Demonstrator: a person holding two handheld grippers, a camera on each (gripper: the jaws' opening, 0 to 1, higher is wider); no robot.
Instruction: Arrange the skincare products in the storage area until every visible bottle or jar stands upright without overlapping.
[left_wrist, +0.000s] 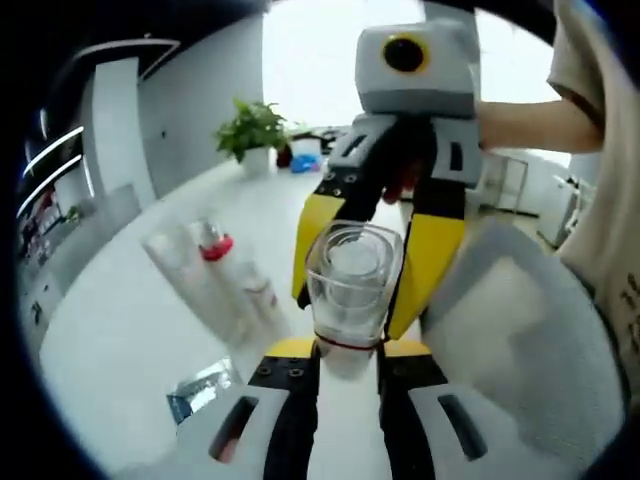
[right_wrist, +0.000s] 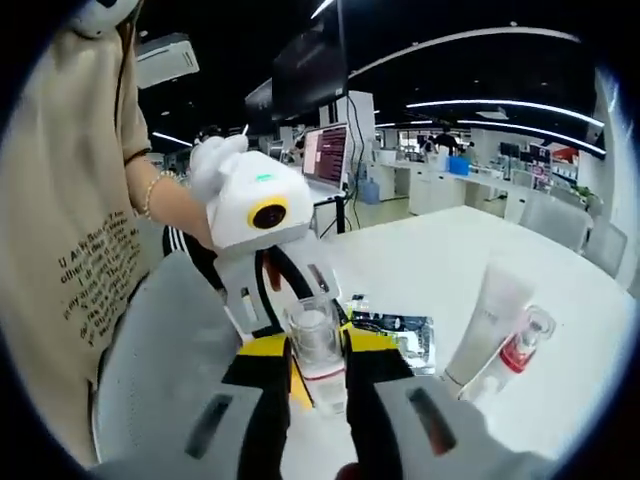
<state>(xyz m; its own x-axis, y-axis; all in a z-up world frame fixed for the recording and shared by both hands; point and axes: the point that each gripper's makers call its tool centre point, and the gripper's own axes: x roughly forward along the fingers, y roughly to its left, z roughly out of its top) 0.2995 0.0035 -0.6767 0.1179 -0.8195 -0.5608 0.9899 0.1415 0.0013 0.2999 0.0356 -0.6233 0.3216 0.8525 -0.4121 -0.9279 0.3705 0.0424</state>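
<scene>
I take the clear jar (left_wrist: 352, 290) as my landmark. It is a transparent container with a red band near one end, and it sits held above the white table (left_wrist: 130, 330), between the two grippers.

In the left gripper view, the left gripper (left_wrist: 345, 355) rises from below with its yellow-tipped jaws pressed on the banded end of the jar. The right gripper (left_wrist: 375, 270) comes in from beyond the jar, its yellow jaws running down either side of it and touching its walls. So I read both claws as pinching the same jar from opposite ends.

In the right gripper view I see the same hold from the other side: the right gripper (right_wrist: 318, 365) has its jaws closed against the clear jar (right_wrist: 315, 350), and the left gripper (right_wrist: 300, 320) stands just behind the jar, carried by a person's gloved hand (right_wrist: 215, 160).

Left of the jar in the left gripper view, a white tube (left_wrist: 195, 275) lies on the table with a red-capped bottle (left_wrist: 225, 262) touching it; both are on their sides. Nearer than these, below-left of the jar, lies a small foil packet (left_wrist: 205, 388).

In the right gripper view the tube (right_wrist: 490, 320) and the red-capped bottle (right_wrist: 520, 350) lie right of the jar, well apart from it, and the packet (right_wrist: 395, 335) lies just beside it.

A grey tray (left_wrist: 520, 340) sits right of the jar in the left gripper view. A potted plant (left_wrist: 252, 130) stands far beyond it.
</scene>
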